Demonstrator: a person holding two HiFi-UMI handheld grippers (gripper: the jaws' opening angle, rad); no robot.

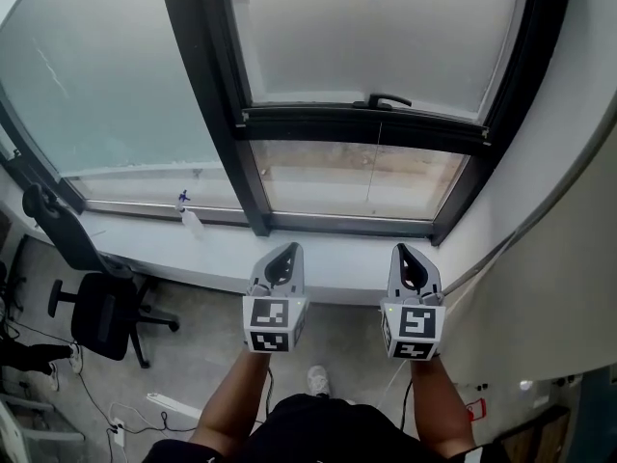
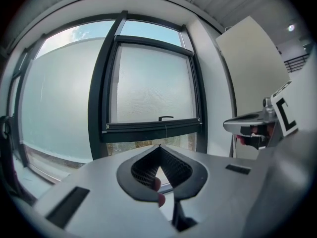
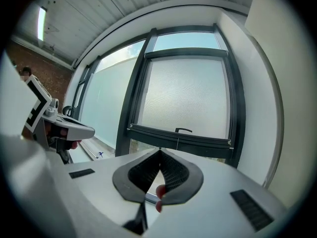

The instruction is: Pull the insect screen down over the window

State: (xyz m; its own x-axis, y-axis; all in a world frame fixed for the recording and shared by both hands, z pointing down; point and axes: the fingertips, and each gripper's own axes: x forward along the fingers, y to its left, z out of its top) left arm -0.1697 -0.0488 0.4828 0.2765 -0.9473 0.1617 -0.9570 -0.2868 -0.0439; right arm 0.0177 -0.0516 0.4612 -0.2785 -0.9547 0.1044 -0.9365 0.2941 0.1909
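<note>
Hovering below window point(image 1: 207, 85) | left tool point(image 1: 286, 251), right tool point(image 1: 406, 253): jaws closed together, holding nothing | insect screen point(image 1: 376, 37) part-lowered | next: open a tool, grip screen handle point(image 1: 388, 98), draw down to sill point(image 1: 342, 263).

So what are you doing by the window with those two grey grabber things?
A person stands at the window with a grey gripper in each hand. The left claw and the right claw are both shut and empty, side by side, touching nothing. The grey mesh insect screen is most of the way down. Its black bottom bar, with a small black handle, sits above an uncovered strip of glass.
</note>
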